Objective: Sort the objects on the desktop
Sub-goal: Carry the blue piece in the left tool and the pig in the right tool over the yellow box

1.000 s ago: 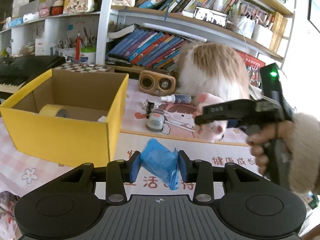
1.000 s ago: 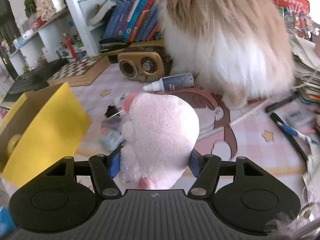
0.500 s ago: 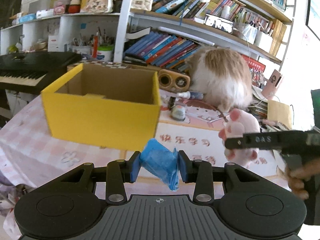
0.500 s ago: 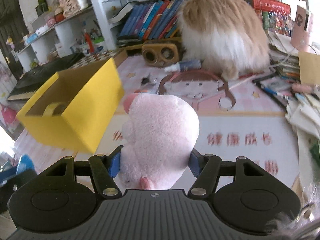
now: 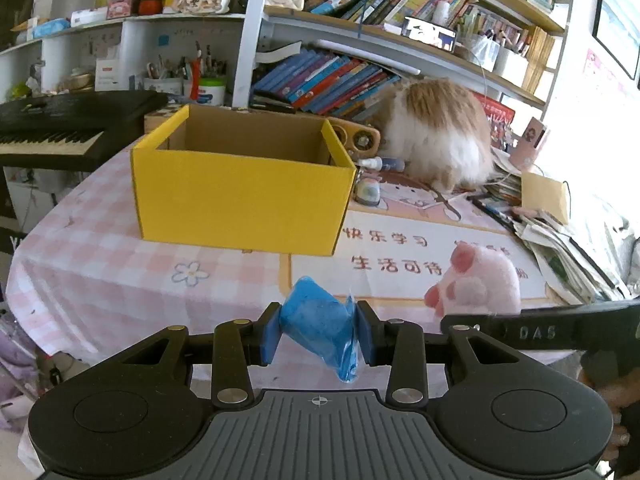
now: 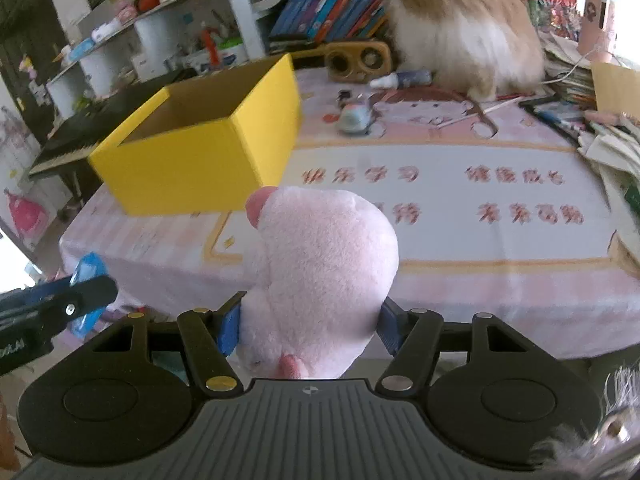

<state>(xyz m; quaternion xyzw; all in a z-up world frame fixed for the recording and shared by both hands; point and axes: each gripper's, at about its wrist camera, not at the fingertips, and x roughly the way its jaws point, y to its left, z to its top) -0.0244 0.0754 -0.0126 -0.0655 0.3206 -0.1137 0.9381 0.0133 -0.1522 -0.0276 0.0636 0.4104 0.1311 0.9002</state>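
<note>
My left gripper (image 5: 317, 334) is clenched on a blue packet (image 5: 320, 326). The packet sits crosswise between the two blue pads, tilted: its rounded upper end leans up and to the left, and its crimped lower end hangs down to the right, below the pads. I hold it in the air, short of the table's near edge. The same packet shows at the far left of the right wrist view (image 6: 86, 270), behind the tip of the left gripper.

My right gripper (image 6: 308, 326) is grasping a pink plush paw (image 6: 320, 280). The pads press into its narrow lower part, so the plush bulges out above them. Its long axis runs away from me, up and slightly left, with a darker pink toe at the top left. In the left wrist view I see its underside (image 5: 478, 282), the pink toe pads facing left toward that camera, held above the printed mat (image 5: 400, 256).

The yellow box (image 5: 240, 196) stands open on the pink checked tablecloth (image 5: 92, 268), ahead of both grippers and to the left. I cannot see what lies inside. A fluffy cat (image 5: 440, 136) sits at the back of the table by the bookshelf (image 5: 332, 80), beside a small bottle (image 5: 384, 164) lying on its side.
</note>
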